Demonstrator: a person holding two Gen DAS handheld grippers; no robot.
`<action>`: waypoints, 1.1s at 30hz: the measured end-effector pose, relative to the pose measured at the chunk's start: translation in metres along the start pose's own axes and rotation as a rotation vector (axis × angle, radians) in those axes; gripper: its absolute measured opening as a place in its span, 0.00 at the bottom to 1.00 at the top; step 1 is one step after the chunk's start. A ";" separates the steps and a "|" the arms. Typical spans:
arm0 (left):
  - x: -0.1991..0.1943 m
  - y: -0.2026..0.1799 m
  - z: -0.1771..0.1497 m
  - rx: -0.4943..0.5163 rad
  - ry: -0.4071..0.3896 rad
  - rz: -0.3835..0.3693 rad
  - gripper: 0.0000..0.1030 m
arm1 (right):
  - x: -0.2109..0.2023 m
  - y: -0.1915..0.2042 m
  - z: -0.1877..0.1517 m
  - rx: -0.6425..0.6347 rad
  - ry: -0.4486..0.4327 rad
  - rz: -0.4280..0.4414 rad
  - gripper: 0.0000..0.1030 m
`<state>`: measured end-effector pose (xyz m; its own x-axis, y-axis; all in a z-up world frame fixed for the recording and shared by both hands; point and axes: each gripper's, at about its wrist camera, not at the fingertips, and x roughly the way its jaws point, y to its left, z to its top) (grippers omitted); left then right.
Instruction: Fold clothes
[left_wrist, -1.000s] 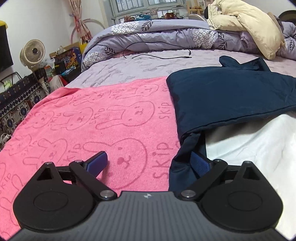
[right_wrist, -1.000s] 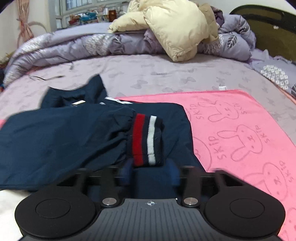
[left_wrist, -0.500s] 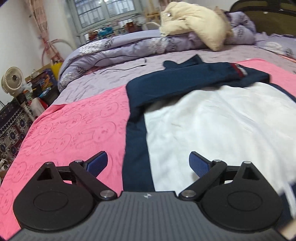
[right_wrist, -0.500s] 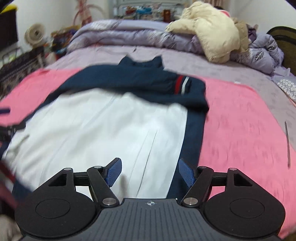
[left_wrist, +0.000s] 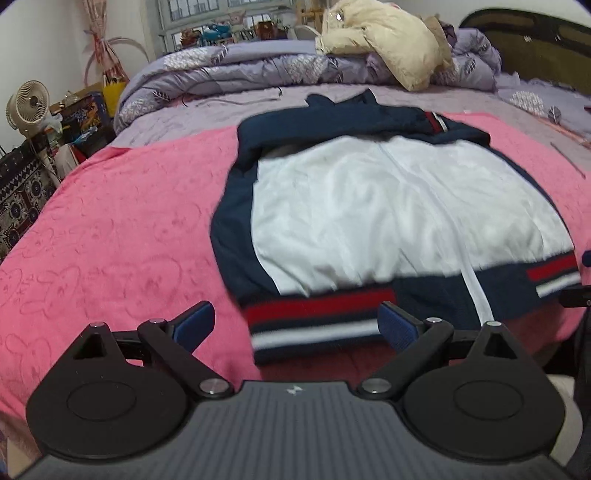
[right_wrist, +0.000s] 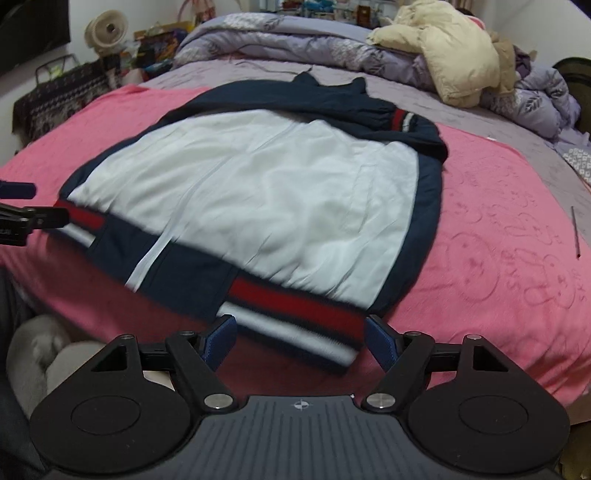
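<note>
A navy and white jacket (left_wrist: 388, 218) lies flat on a pink rabbit-print towel (left_wrist: 110, 236), sleeves folded across its top, collar towards the far side. Its red, white and navy striped hem (left_wrist: 317, 325) faces me. My left gripper (left_wrist: 295, 325) is open and empty, just in front of the hem's left end. In the right wrist view the jacket (right_wrist: 266, 192) shows whole, and my right gripper (right_wrist: 301, 338) is open and empty in front of the hem's right end (right_wrist: 295, 314). The left gripper's tip (right_wrist: 22, 218) shows at that view's left edge.
The towel lies on a bed with a purple sheet (left_wrist: 229, 107). A rolled purple quilt (left_wrist: 236, 70) and a cream down jacket (left_wrist: 388, 40) lie at the far side. A fan (left_wrist: 27, 105) and clutter stand left of the bed. A thin rod (right_wrist: 575, 230) lies on the towel at right.
Both grippers let go of the sleeves folded across the jacket's top and drew back to the near hem. Both now stand open.
</note>
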<state>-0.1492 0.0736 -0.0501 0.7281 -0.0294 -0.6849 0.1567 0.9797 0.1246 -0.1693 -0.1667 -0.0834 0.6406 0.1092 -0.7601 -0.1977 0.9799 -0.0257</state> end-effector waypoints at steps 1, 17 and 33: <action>0.001 -0.002 -0.001 0.004 0.006 0.010 0.94 | 0.001 0.003 -0.001 -0.002 0.007 -0.003 0.74; 0.018 0.001 -0.012 -0.040 0.080 0.031 0.94 | 0.011 0.002 -0.002 0.042 0.040 -0.037 0.78; 0.030 -0.002 -0.022 0.068 0.082 0.062 0.96 | 0.013 -0.013 -0.005 0.055 0.019 -0.078 0.79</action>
<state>-0.1428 0.0749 -0.0866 0.6809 0.0500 -0.7306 0.1601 0.9634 0.2151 -0.1620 -0.1791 -0.0968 0.6385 0.0291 -0.7690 -0.1063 0.9930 -0.0506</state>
